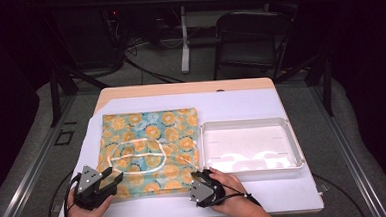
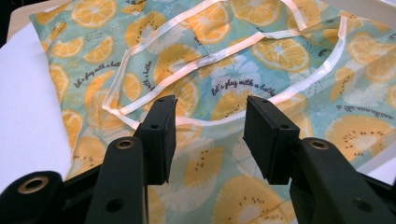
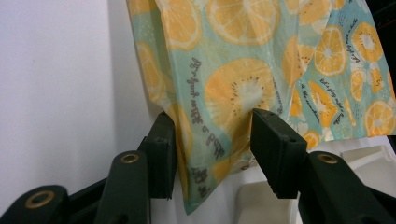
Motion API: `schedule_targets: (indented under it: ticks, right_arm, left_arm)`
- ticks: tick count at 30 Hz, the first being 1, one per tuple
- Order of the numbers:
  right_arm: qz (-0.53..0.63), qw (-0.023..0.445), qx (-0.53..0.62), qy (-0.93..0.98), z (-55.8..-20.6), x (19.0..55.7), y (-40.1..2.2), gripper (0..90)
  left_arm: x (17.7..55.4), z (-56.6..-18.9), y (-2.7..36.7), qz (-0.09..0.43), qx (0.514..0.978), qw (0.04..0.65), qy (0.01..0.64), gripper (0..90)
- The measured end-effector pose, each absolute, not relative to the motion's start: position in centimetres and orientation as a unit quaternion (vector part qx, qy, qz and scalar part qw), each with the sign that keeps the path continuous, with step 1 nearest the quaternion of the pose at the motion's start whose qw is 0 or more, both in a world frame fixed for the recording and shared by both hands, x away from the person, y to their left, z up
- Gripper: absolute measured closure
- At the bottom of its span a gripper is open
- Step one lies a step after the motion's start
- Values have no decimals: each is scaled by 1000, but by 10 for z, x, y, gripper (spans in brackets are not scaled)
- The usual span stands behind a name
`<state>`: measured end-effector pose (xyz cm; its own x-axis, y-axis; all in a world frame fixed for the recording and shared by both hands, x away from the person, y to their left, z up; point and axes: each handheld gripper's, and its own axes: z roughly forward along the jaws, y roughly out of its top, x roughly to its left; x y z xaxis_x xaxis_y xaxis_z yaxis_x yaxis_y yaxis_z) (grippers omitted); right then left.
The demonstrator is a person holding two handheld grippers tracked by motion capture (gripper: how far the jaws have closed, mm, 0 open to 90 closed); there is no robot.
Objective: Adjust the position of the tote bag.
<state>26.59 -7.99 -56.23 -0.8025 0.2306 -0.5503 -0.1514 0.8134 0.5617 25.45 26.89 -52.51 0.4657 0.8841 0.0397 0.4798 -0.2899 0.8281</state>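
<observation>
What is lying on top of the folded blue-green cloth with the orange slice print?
A thin white ribbon strap lies in a loop on the folded blue-green cloth with orange slices. Whatever is under the cloth on the white table is covered.

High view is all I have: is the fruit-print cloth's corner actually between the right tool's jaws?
Observer: Yes. In the right gripper view the cloth has its corner between the jaws of the right tool, which are open and not pinching it.
Operator: And the left tool?
Observer: The left tool has its jaws open above the cloth, with nothing between them.
Operator: Where's the ribbon?
Observer: The white ribbon loop lies on the cloth just beyond those jaws.
</observation>
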Motion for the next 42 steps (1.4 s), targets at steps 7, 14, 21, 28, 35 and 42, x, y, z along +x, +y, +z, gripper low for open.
schedule_targets:
  ticks: [7, 14, 21, 28, 35, 42]
  right_arm:
    - [306, 310, 23, 900, -562, 269, -75, 568]
    - [312, 304, 33, 899, -559, 272, -72, 623]
    - [323, 290, 44, 900, -556, 273, -70, 730]
    - [331, 271, 57, 902, -552, 274, -71, 807]
    - [347, 246, 84, 901, -547, 277, -72, 859]
    - [341, 249, 79, 903, -547, 277, -71, 851]
  left_arm:
    - [250, -525, 273, 260, 758, 391, 453, 539]
    - [246, -525, 278, 264, 753, 389, 460, 532]
    - [244, -525, 282, 267, 747, 389, 468, 530]
    - [243, -523, 287, 268, 742, 389, 475, 531]
    - [242, -521, 297, 278, 727, 387, 494, 512]
    - [241, -520, 313, 269, 706, 383, 532, 468]
